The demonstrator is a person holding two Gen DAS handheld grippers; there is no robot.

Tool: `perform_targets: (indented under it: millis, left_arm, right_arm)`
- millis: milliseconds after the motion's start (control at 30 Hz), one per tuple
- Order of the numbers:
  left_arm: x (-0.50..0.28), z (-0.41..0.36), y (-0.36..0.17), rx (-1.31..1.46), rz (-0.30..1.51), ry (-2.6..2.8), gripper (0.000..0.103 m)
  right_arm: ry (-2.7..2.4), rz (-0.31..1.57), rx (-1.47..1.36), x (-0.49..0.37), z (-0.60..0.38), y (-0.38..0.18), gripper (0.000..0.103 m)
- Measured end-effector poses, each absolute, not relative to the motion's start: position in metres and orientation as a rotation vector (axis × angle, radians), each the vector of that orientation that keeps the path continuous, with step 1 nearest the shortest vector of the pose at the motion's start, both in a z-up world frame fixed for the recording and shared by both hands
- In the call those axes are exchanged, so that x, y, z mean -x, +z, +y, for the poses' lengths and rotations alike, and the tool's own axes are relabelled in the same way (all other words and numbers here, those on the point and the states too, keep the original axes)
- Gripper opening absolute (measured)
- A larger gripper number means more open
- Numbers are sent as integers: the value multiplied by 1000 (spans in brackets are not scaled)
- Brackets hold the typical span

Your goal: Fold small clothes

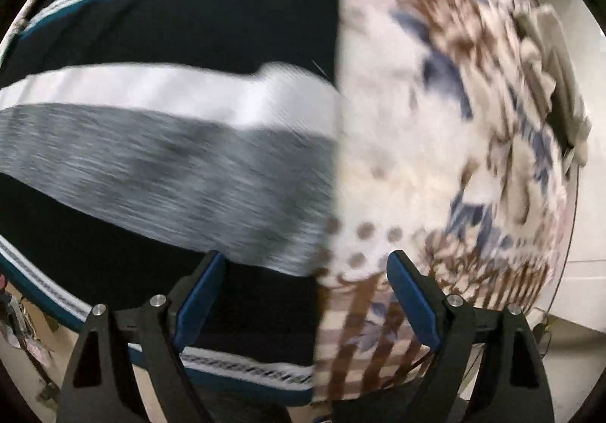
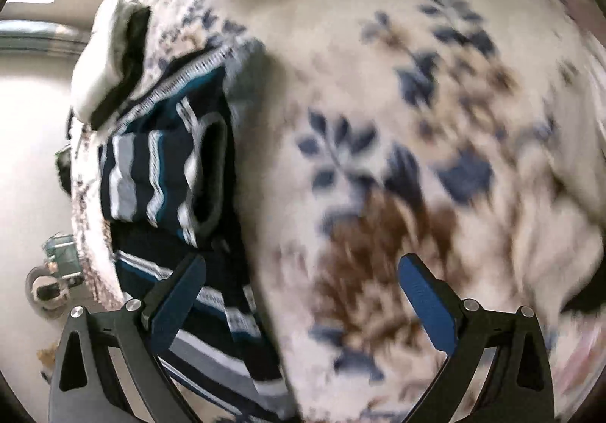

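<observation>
Left wrist view: a striped garment is seen spread flat on the left, with a floral blanket on the right; the whole picture is blurred.
Left gripper: the jaws are held wide apart and nothing is gripped between them; the near edge of the striped garment and the blanket's border are seen in the gap.
Striped garment in this view: dark cloth crossed by a white band, a grey band and teal-and-white trim; its right edge lies against the blanket.
Folded pale cloth: a small stack is seen at the far right on the blanket.
Right wrist view: the floral blanket fills the middle and right, and the striped garment lies on it at the left, in a rumpled or partly folded state.
Right gripper: the jaws are spread wide and nothing is held; the left finger is seen over the garment's near end, the right finger over the blanket.
White and black cloth: it is seen lying at the far left, just beyond the striped garment.
Floor: a pale floor is seen at the left edge.
</observation>
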State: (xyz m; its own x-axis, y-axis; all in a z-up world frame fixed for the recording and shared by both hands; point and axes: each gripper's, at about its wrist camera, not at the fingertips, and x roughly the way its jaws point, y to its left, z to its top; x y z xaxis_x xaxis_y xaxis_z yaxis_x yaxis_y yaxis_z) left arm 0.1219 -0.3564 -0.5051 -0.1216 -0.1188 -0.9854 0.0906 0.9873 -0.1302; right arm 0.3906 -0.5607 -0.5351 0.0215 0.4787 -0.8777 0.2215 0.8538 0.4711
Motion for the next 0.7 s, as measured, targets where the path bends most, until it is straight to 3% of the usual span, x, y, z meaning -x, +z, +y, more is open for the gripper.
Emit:
perform_targets:
  millis: [267,367,433,467,500,533,700]
  left_arm:
    - [-129,-362,-521,-20,1627,-123,86]
    - [-133,-346,-516,-10,1586,-107,58]
    - [-135,-335,-510,-10,1560,-81,14]
    - [-135,-327,-506,-10,1550,-68,9]
    - [-136,-318,-502,23,1539,-67,8]
    - [-136,-313,-499,41,1534,-60,7]
    - [-135,-279,-469,115,1483,-43,7]
  right_arm:
    - [453,1609,-601,-483,-501,-602,103]
    - [469,1674,-612,-494,-481,-625,103]
    - [473,1678,-608,-495,-471,-629,102]
    - [458,1660,-599,-495,-468,-625,98]
    - [461,1645,-603,-494,-467,-622,72]
    - [454,1648,-593,-493,-466,-620,23]
    - [459,1621,-623,-491,-462,-594,19]
